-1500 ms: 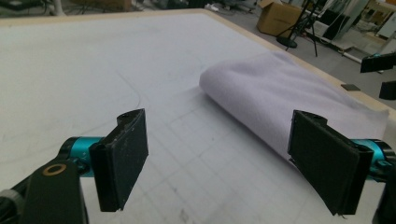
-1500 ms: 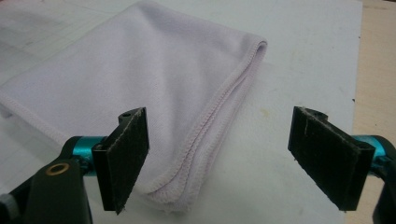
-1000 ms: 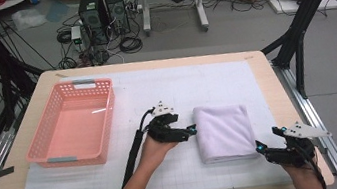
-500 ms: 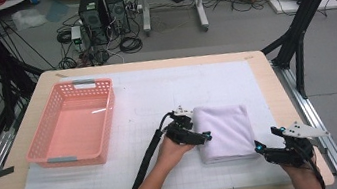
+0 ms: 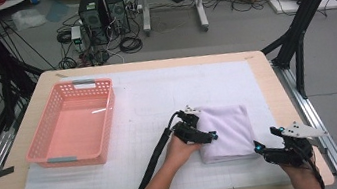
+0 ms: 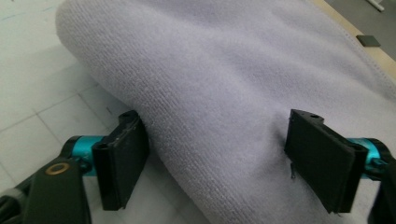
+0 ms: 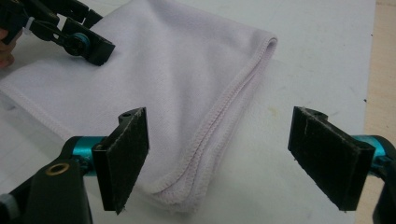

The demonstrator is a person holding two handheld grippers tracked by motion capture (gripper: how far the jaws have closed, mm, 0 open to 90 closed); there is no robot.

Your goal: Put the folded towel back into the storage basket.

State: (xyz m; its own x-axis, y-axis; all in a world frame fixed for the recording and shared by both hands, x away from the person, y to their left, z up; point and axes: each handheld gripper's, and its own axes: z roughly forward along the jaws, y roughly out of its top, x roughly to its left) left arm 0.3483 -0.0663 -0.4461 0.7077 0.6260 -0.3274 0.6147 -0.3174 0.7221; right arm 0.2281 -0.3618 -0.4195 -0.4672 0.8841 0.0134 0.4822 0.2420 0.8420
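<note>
- Folded white towel (image 5: 227,131) lies near table's (image 5: 253,66) front right corner
- Left gripper (image 6: 217,154) jaws straddle towel's folded edge, just closing, not clamped
- Right gripper (image 7: 219,158) jaws apart at towel's near corner

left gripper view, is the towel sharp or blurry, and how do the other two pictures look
Left gripper view: the folded towel shows sharp weave between the pads, softening toward the far edge. Right gripper view: crisp stitched hem, even light, soft shadow under the fold. High view: soft and grainy, flat lighting, the pink basket free of glare.
</note>
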